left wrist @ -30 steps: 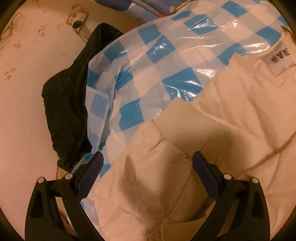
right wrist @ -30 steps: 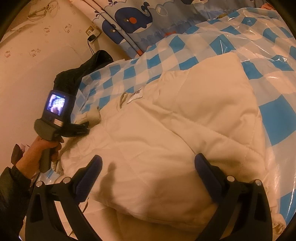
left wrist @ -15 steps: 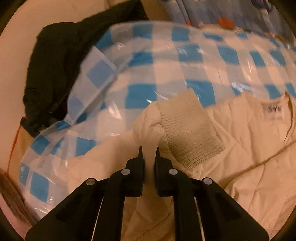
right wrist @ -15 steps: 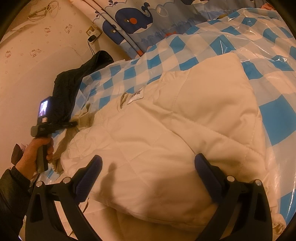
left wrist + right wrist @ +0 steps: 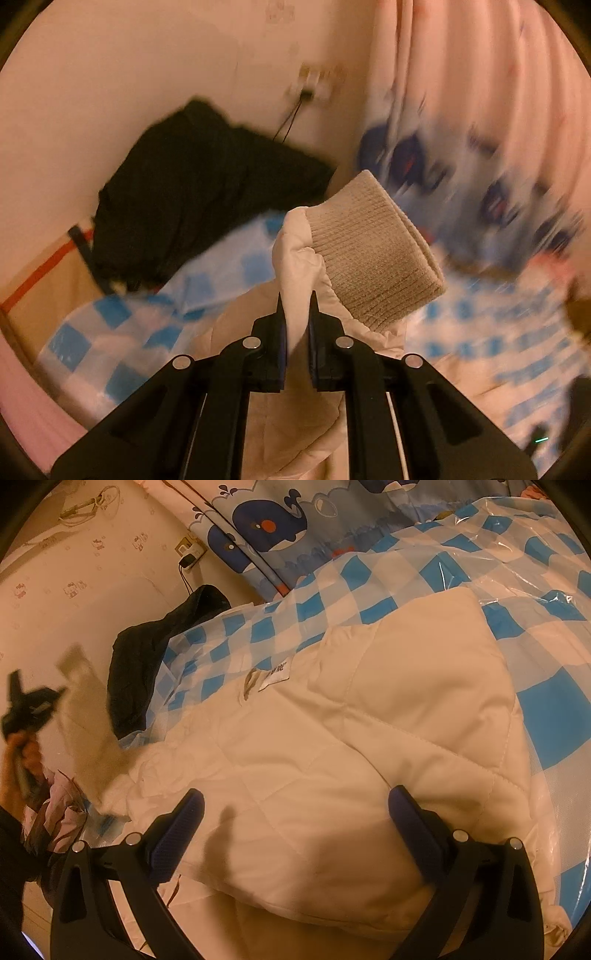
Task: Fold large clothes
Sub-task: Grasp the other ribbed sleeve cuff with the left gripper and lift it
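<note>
- The cream quilted jacket [image 5: 332, 760] lies spread on the blue-and-white checked plastic sheet [image 5: 554, 716], its white neck label [image 5: 275, 674] facing up toward the sheet's far edge.
- Its sleeve [image 5: 295, 266] is raised off the sheet, ending in a beige ribbed cuff [image 5: 373, 251] that tilts upward.
</note>
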The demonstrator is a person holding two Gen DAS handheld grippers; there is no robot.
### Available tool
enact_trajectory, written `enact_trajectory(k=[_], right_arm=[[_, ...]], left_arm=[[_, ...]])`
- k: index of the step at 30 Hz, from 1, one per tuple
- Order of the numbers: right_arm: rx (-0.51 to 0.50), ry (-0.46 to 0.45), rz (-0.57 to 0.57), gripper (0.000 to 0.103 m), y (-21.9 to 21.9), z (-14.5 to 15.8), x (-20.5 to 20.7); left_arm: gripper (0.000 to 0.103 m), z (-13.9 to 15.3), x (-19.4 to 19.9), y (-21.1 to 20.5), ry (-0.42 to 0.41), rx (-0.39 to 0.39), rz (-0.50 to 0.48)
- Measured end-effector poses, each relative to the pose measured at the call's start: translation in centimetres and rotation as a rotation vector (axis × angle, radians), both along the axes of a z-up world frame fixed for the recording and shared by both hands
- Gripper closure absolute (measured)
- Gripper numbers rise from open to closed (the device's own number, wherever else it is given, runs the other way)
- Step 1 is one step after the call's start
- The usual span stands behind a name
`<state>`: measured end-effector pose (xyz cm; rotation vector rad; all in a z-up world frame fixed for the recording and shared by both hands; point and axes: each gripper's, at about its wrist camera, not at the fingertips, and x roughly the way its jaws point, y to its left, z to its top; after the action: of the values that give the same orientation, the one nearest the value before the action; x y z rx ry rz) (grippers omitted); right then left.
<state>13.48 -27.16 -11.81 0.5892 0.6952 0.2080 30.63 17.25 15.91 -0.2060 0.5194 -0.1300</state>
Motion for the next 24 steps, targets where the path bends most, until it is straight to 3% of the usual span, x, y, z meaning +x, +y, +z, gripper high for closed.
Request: enact_trajectory(k=[4,9,12,15,18,21,24], right_arm=[[-0.004,-0.003,-0.002,0.007,0.1,0.1,0.0],[-0.04,-0.02,-0.003,0.007,1.1,1.9,-0.2],[0.079,-0.109,0.113,0.007,3.2,7.1,0.4],[0.115,-0.217,0.256,0.007,6.5,14.4,1.8],[0.161,-0.264,0.388,0.007,10.3,20.5,3.7],[0.137,-0.204,0.382,0.007,13.3,23.4,5.7],[0.147,-0.133,0.322,0.007,13.5,23.0,6.9]], left_arm=[[0.095,4.6,-2.5,1.5,-0.088,-0.136,-0.109],[0.095,5.3,-4.1,-0.5,-0.09,-0.16,-0.258],[0.095,4.4,-4.4,-2.6,-0.087,-0.129,-0.325],[0.095,2.8,-4.9,-4.9,-0.076,-0.104,-0.384],[0.095,0.9,-5.8,-7.6,-0.059,-0.082,-0.434],[0.095,-0.9,-6.6,-10.3,-0.041,-0.06,-0.49],[0.095,-2.3,-7.4,-12.8,-0.03,-0.039,-0.543]])
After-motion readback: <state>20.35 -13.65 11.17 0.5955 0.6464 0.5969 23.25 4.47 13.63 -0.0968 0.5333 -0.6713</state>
